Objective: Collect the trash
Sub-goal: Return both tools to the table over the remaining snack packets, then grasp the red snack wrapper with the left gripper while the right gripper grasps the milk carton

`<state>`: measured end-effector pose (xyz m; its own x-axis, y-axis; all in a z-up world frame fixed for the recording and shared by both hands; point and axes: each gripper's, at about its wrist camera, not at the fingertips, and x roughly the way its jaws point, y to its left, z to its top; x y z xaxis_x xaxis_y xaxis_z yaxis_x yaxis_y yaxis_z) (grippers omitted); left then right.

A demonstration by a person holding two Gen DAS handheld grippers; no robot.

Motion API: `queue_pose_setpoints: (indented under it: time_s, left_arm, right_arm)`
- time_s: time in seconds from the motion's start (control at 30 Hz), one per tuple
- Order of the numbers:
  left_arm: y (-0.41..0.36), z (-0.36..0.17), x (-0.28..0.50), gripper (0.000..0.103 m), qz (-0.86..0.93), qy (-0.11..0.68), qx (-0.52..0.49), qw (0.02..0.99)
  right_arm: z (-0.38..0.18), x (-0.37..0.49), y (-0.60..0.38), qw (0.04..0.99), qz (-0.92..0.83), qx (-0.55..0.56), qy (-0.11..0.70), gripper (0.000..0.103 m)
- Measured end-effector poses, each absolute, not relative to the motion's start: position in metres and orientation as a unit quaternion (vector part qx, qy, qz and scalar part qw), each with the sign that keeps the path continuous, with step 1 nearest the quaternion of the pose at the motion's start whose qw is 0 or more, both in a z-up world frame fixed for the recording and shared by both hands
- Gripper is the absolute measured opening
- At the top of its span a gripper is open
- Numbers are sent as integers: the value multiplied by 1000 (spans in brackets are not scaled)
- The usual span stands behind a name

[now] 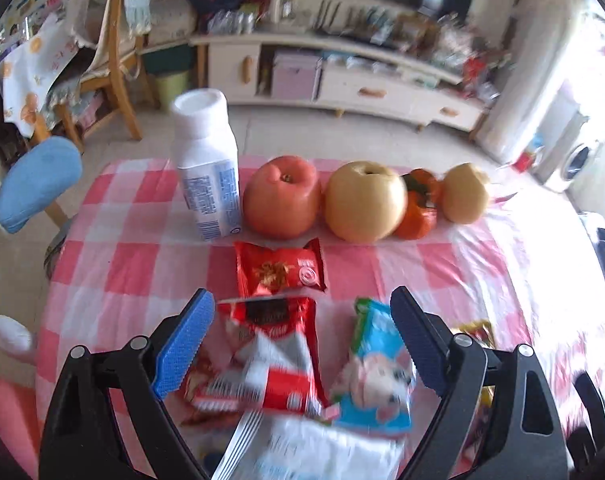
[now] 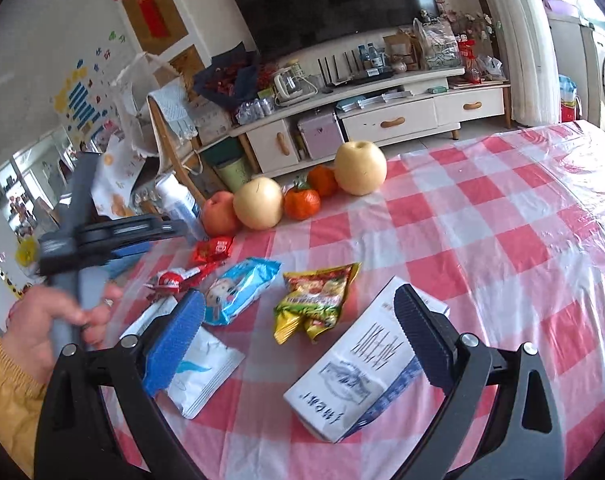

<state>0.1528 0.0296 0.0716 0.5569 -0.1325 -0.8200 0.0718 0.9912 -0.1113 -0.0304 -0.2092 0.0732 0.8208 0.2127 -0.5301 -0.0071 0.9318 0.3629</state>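
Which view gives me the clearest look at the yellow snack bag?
The right wrist view. The yellow snack bag lies in plain sight on the table, crumpled, between the blue wrapper and the white carton. The left wrist view shows only a blurred sliver of it behind that gripper's finger.

Both grippers same build: black plastic linkage arms with silver pivot screws, textured blue pads on the fingers [image 1: 184, 344]. Right wrist view, left of frame: grey handle, hand [image 2: 42, 320] wearing a mustard-yellow sleeve [image 2: 6, 400].
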Motion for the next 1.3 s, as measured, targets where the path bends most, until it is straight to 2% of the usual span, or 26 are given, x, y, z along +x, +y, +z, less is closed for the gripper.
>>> queue_pose_setpoints:
  time_s: [0.33,0.6,0.67,0.73,0.9,1.3]
  left_arm:
    - [10,35,211,89,25,537,-11,843]
    - [7,17,224,89,54,544,-3,838]
    - [7,14,225,85,54,545,-3,836]
    - [5,6,225,73,57,550,-4,833]
    - [4,4,217,62,52,534,-4,844]
    - [-4,9,146,59,-13,525,5,851]
  right_arm:
    - [72,-38,-238,928,74,224,289,96]
    - [71,-38,-241,922,95,237,290,96]
    - [70,-38,-244,920,95,246,291,96]
    - [70,-38,-246,918,94,253,290,96]
    - [71,-39,-250,919,88,256,288,96]
    - [66,-36,-260,919,60,248,302,96]
